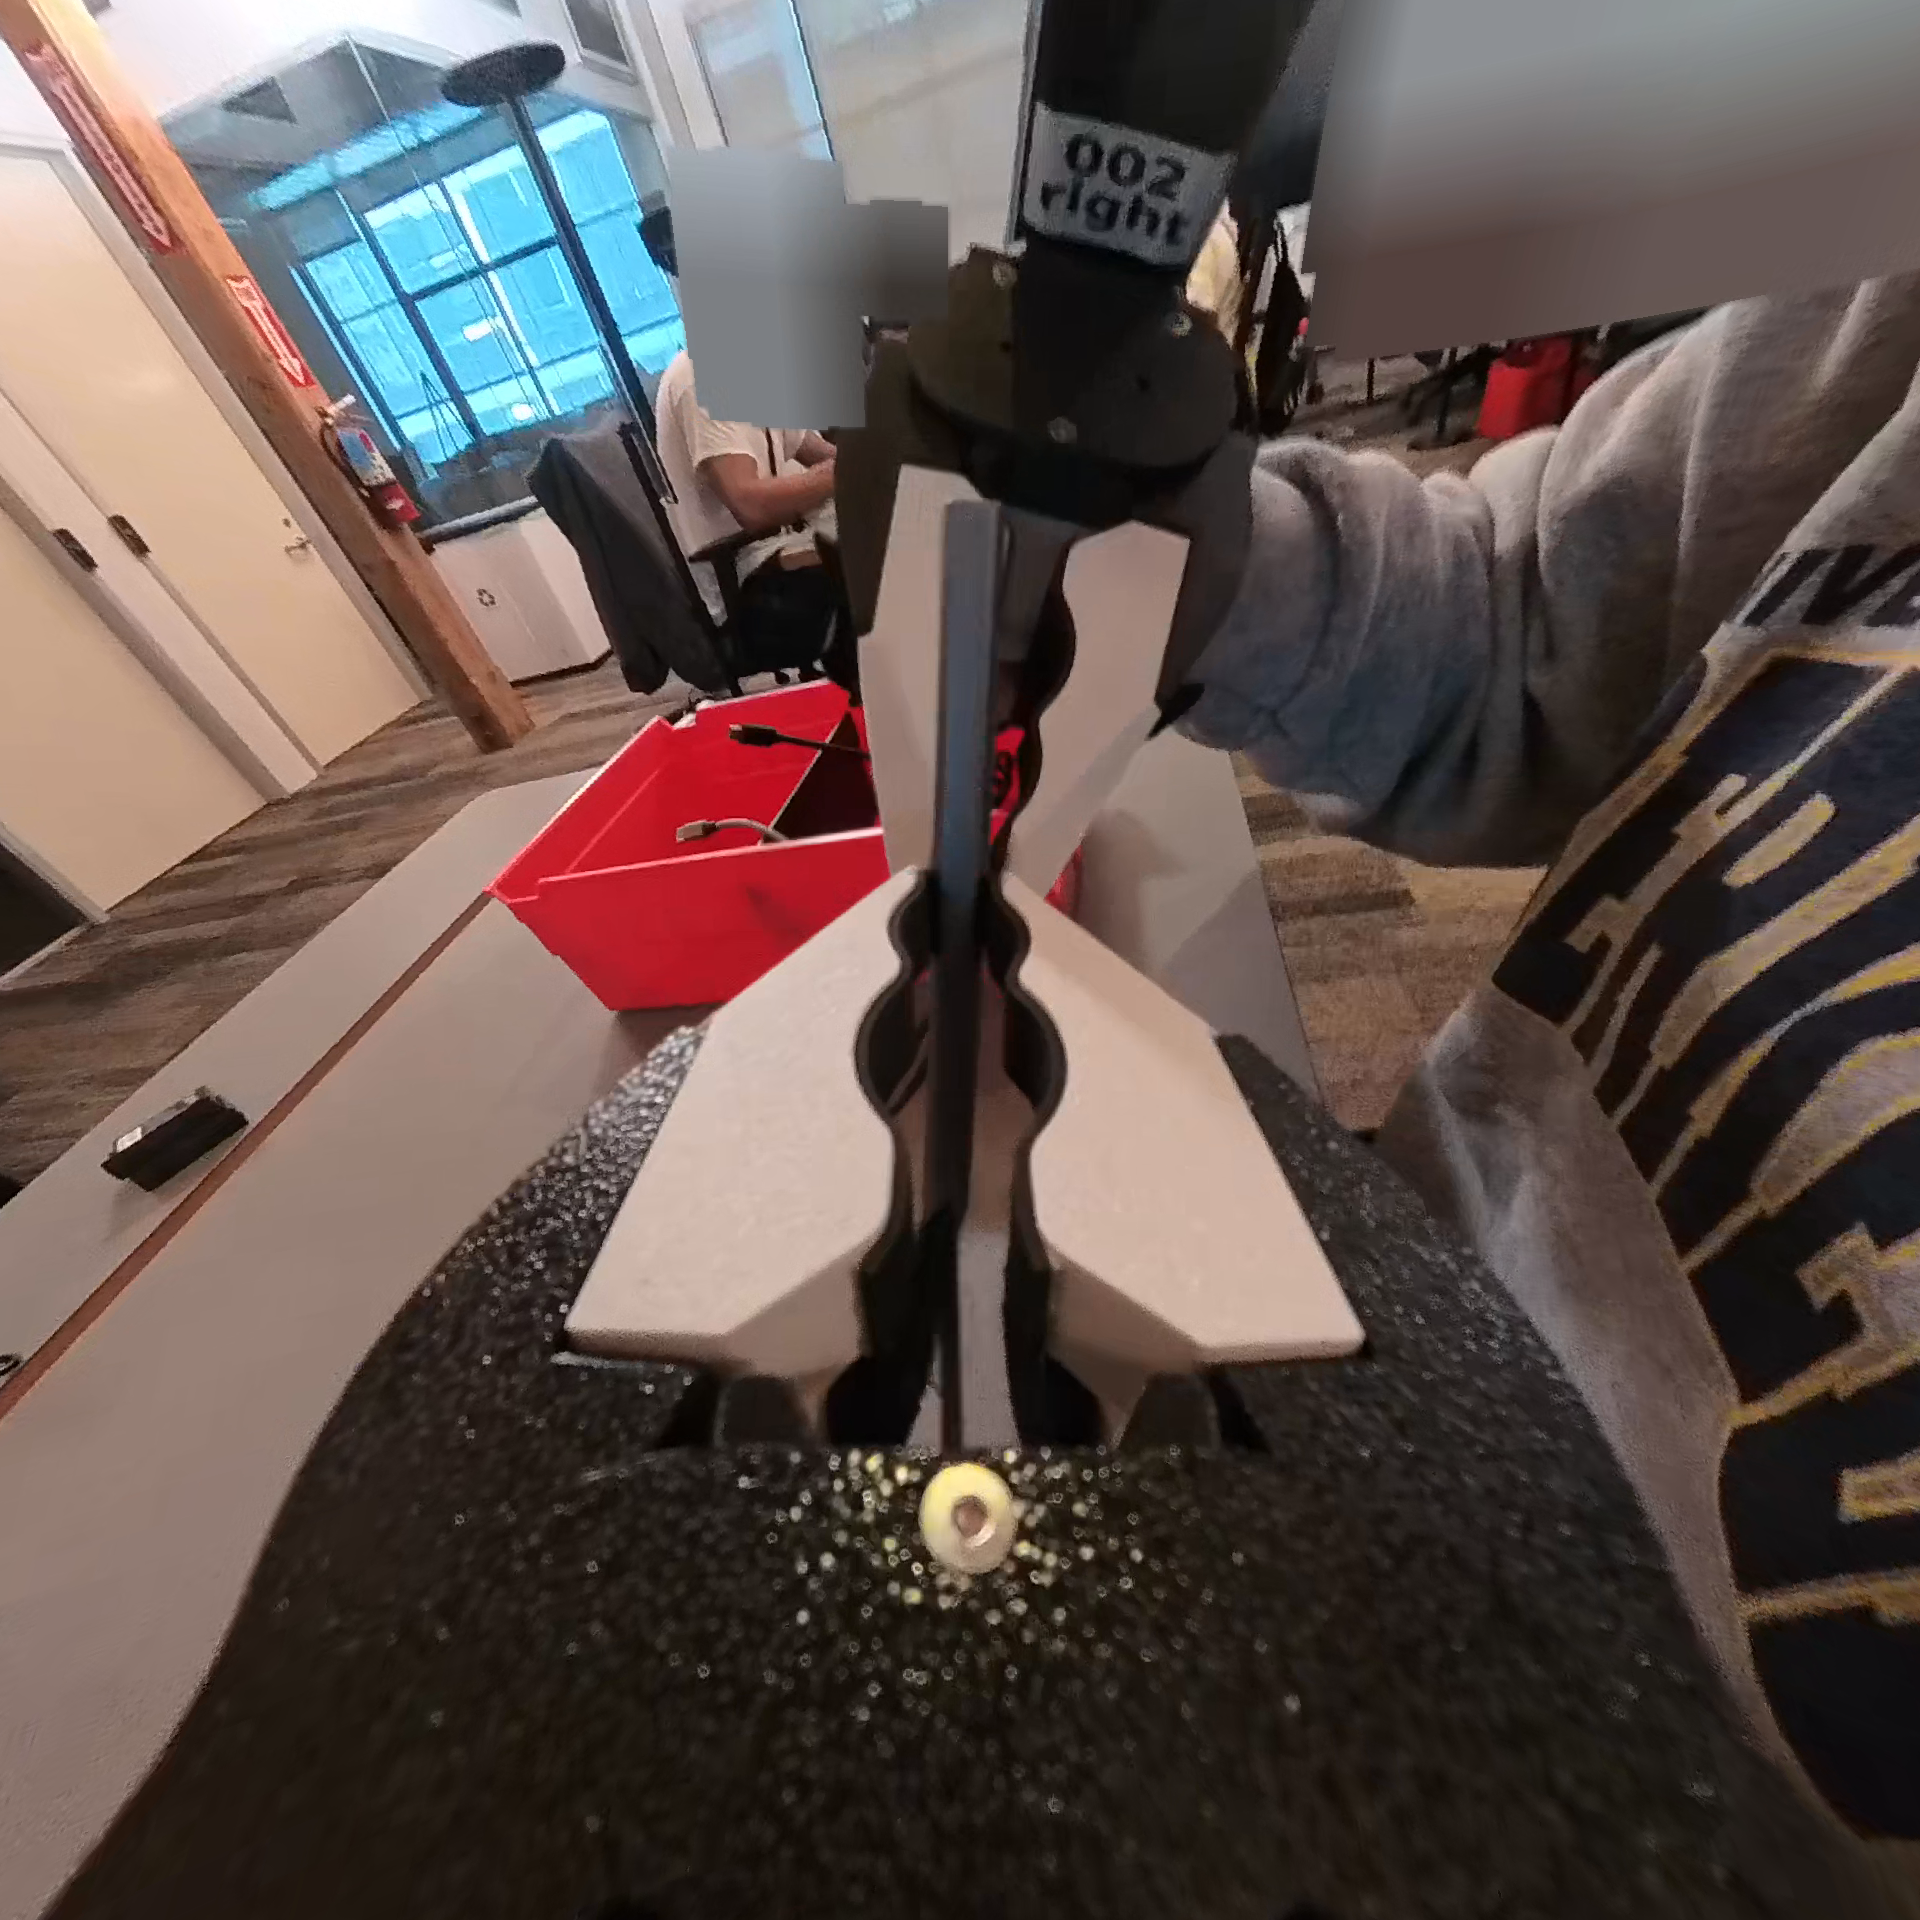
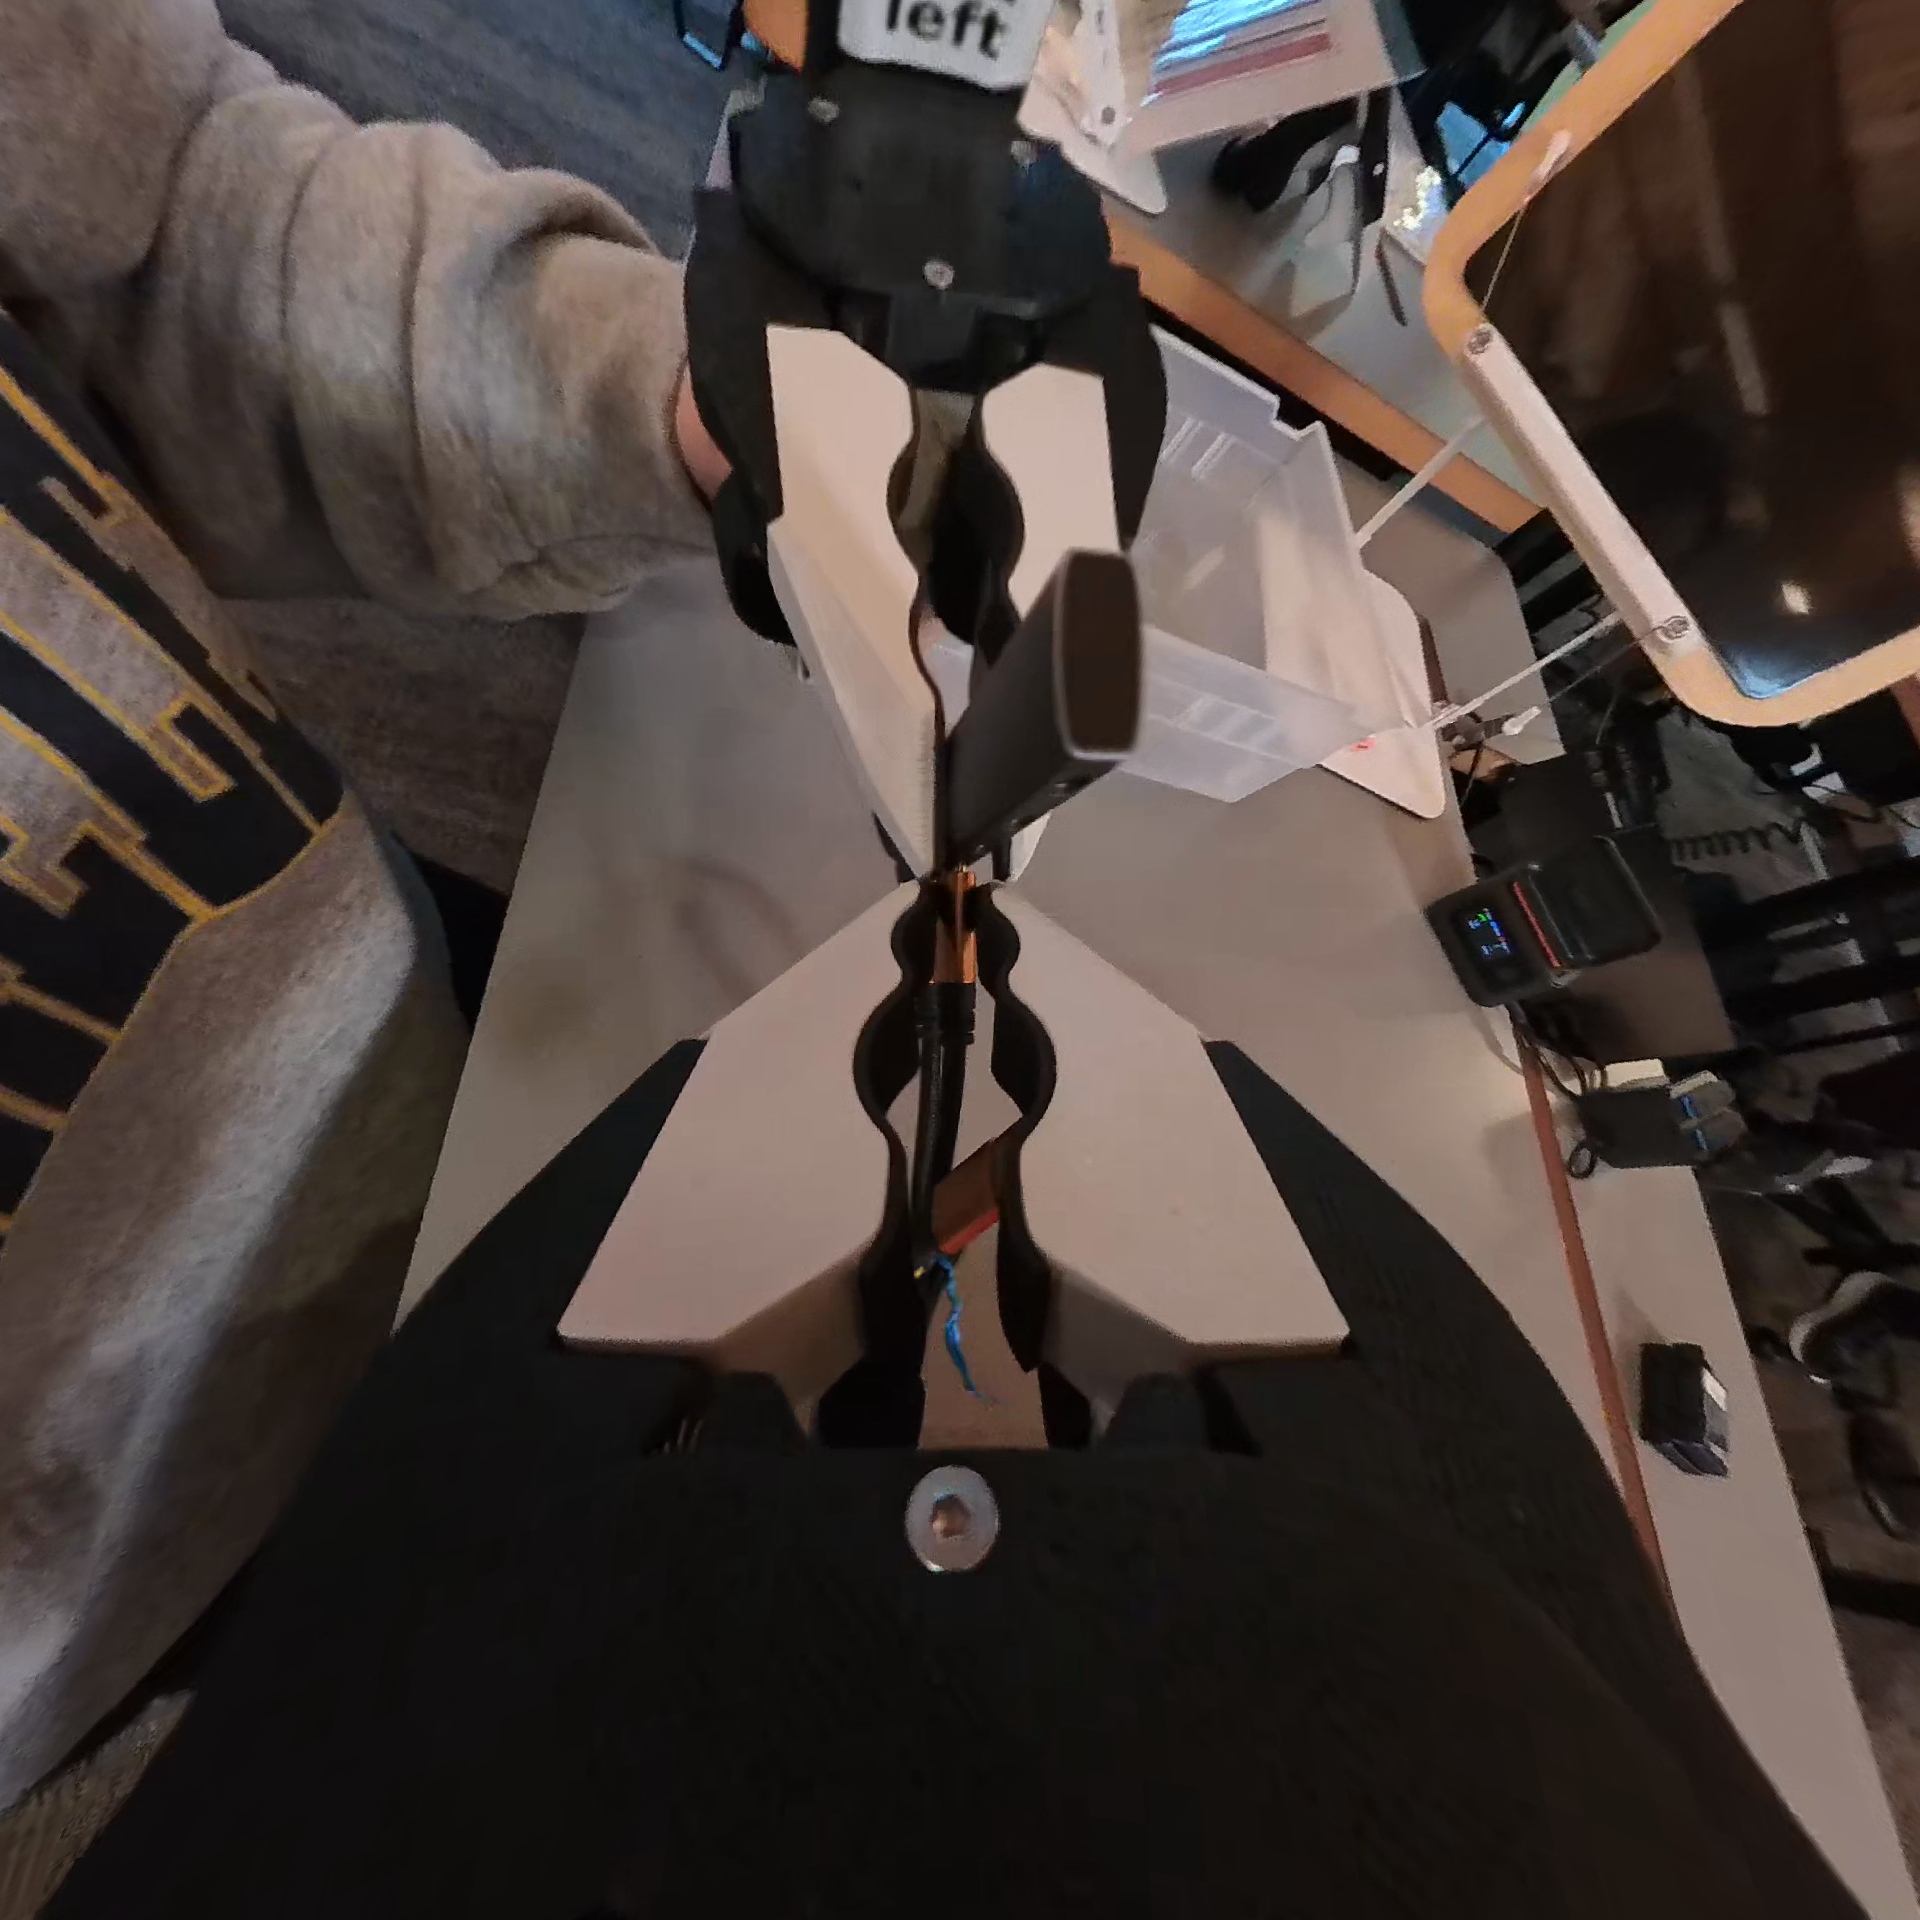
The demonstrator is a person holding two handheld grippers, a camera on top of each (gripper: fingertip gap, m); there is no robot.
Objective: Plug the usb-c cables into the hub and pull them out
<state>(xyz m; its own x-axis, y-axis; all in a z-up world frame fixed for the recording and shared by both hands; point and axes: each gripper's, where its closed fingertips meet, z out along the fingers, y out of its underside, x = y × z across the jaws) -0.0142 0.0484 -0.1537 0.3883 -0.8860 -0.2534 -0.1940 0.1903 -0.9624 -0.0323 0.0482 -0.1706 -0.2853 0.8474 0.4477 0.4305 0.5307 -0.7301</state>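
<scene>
My left gripper [image 1: 961, 883] is shut on the hub [image 1: 961, 1039], a thin dark slab seen edge-on between its white fingers. In the right wrist view the hub [image 2: 1039, 707] sticks out of the left gripper [image 2: 945, 847], tilted up to the right. My right gripper [image 2: 956, 894] is shut on a short black usb-c cable [image 2: 935, 1070] with a copper-coloured plug [image 2: 951, 935]. The plug's tip meets the hub's near edge; how deep it sits is hidden. The two grippers face each other tip to tip above the table; the right gripper [image 1: 977, 831] shows in the left wrist view.
A red bin [image 1: 686, 914] behind the grippers holds two more cables [image 1: 727, 831]. A clear plastic bin [image 2: 1247, 623] stands beyond the hub. A small black block [image 1: 171, 1132] lies on the grey table [image 2: 644, 831]. A small device with a screen [image 2: 1538, 925] sits at the right edge. My left and right fingertips are right by each other.
</scene>
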